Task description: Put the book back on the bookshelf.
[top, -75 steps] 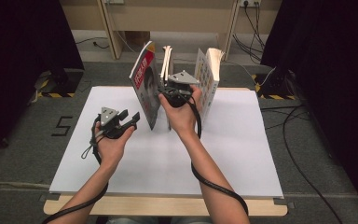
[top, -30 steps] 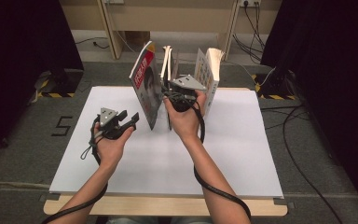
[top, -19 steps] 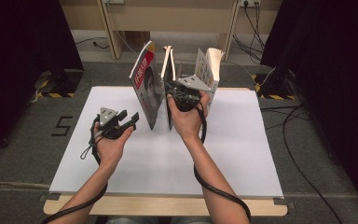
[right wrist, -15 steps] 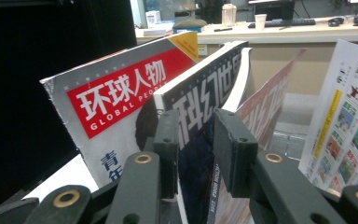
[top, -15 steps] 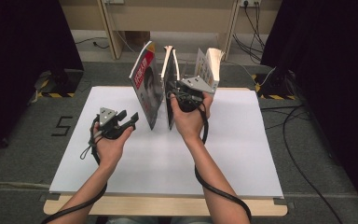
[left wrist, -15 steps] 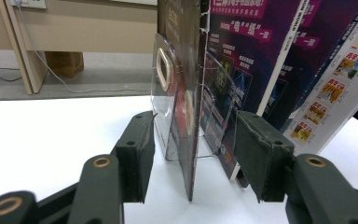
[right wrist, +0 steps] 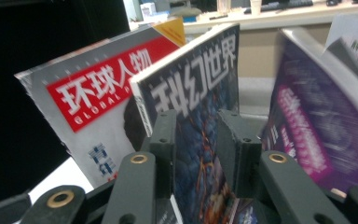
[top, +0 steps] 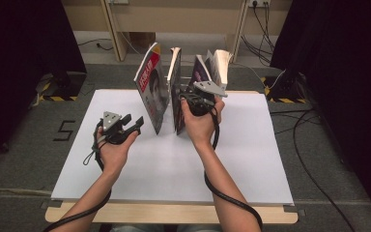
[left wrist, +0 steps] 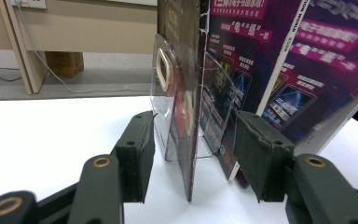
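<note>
Several magazines stand upright in a clear rack (left wrist: 165,93) at the back of the white table (top: 251,159): a red-titled one (top: 150,89) (right wrist: 98,107), a dark blue one (top: 175,92) (right wrist: 200,116) and a purple one (top: 200,72) (right wrist: 307,130). My right gripper (top: 191,96) (right wrist: 198,140) is up against the dark blue magazine. Its jaws have just been opening; the cover fills the gap between them, and the pads stand apart from each other. My left gripper (top: 131,123) (left wrist: 193,154) rests open on the table just left of the red magazine, nothing in it.
A pale booklet (top: 221,63) leans at the right end of the rack. Cables (top: 314,145) lie on the floor to the right, and wooden furniture legs (top: 113,29) stand behind the table. Dark curtains hang on both sides.
My right gripper has shifted a little to the right beside the dark blue magazine. The left hand and its gripper have stayed where they were.
</note>
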Tool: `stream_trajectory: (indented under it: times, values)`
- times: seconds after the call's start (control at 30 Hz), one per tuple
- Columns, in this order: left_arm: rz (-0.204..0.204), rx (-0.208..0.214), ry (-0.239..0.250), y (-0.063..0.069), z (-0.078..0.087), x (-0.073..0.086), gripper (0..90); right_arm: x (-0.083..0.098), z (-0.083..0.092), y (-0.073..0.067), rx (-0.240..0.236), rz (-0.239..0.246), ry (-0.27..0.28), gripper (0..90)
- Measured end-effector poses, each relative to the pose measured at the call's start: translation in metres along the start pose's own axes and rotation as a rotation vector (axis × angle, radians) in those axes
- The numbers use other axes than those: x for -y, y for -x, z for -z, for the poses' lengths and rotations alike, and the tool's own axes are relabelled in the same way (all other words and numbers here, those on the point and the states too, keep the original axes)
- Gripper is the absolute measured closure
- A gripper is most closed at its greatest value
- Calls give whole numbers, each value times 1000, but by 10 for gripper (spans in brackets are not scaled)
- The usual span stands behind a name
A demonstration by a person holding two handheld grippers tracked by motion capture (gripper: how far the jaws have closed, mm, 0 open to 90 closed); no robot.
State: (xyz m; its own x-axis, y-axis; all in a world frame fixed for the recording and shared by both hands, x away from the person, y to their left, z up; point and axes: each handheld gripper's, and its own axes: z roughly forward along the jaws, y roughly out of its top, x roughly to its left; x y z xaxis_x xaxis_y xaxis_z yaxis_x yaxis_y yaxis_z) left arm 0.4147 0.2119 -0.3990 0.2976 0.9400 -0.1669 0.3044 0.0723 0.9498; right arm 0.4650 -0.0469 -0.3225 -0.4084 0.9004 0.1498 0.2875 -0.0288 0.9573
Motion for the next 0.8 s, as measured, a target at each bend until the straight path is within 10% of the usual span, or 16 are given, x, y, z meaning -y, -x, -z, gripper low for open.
stream_trajectory:
  times: [0.8]
  values:
    - [9,-9,0,-3,2,2,478,17,44,43,138,-32,-35,686]
